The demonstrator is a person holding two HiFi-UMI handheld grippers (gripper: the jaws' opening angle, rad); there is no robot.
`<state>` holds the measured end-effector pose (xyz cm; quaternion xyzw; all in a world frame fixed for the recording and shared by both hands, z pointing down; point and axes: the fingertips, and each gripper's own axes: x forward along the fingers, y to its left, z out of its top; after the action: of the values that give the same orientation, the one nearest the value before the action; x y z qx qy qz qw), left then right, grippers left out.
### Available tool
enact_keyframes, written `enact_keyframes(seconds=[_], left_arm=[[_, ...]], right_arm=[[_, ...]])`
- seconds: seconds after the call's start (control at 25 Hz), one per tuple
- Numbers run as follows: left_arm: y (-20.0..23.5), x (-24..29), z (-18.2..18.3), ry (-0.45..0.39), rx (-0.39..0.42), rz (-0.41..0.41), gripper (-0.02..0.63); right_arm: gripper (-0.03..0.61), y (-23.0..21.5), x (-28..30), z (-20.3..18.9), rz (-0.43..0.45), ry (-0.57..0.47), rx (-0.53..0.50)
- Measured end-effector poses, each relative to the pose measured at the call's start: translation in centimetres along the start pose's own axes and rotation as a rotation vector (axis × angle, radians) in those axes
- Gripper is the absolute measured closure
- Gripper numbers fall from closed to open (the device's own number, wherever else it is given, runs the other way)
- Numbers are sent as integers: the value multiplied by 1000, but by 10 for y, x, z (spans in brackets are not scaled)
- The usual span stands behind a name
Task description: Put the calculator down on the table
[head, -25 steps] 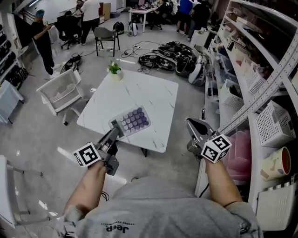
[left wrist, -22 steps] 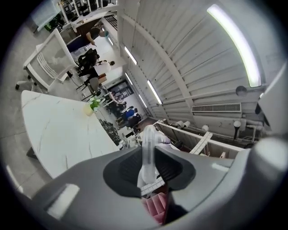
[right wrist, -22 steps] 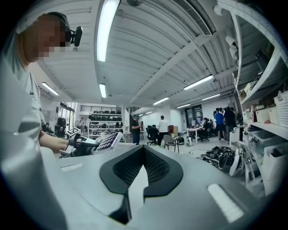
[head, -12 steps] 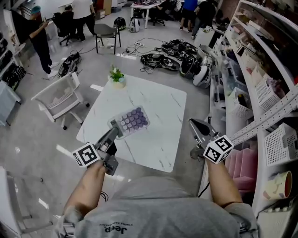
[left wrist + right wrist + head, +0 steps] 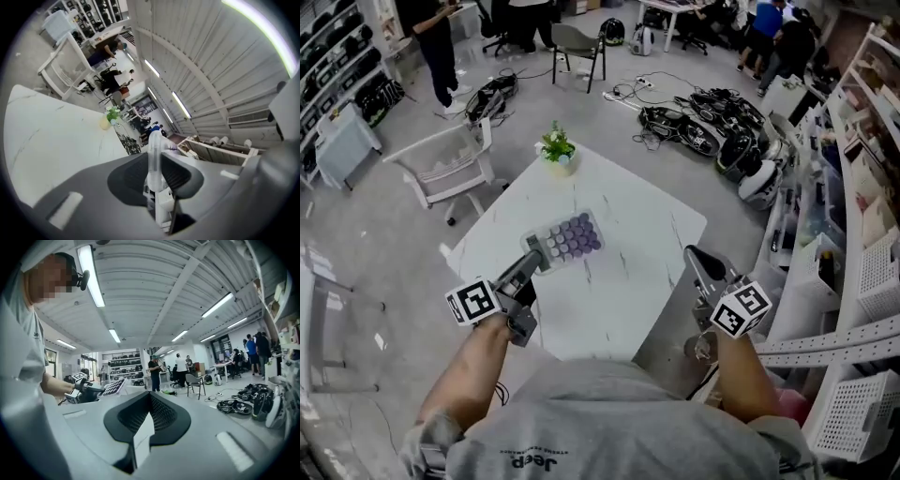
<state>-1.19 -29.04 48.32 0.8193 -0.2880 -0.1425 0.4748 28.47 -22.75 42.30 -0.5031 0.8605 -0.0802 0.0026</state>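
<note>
The calculator (image 5: 565, 239), pale with rows of purple keys, hangs in the air over the near part of the white marble table (image 5: 628, 291). My left gripper (image 5: 536, 259) is shut on its near end. In the left gripper view the calculator (image 5: 154, 152) stands edge-on between the pads, with the table (image 5: 47, 140) to the left below it. My right gripper (image 5: 693, 254) hovers at the table's right edge, its jaws closed together with nothing in them. The right gripper view shows the held calculator (image 5: 114, 386) at the left.
A small potted plant (image 5: 558, 150) stands at the table's far corner. A white chair (image 5: 450, 164) is left of the table. Shelving (image 5: 862, 281) lines the right side. Helmets and cables (image 5: 712, 131) lie on the floor beyond, and people stand at the back.
The table has come nearer and now lies under both grippers. The calculator stays held in the left gripper, and the right gripper has moved from beside the shelving to the table's edge.
</note>
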Motion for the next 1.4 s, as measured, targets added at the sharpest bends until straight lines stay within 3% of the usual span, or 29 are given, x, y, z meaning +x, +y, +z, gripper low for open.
enact_keyframes(seconds=[0.16,0.28,0.4,0.8,1.04,1.4], left_arm=[[6,31,-11,-66,-45,72,466],[28,31,-7,-65,-47,183,466],[54,35,12,-46,-16,217,466],[167,86,71,89,39,288,466],[227,122,78,156,35,333,466],[302,167,71,299,49,403,466]], right_arm=[[575,-56,27,-13,96,22,40],[575,-77,55,-23,126,23,67],[575,-87,91,-26,123,23,66],[575,-108,216,-51,83,85,19],[575,-127,277,-80,88,121,-27],[575,-140,342,-139,112,169,-9]])
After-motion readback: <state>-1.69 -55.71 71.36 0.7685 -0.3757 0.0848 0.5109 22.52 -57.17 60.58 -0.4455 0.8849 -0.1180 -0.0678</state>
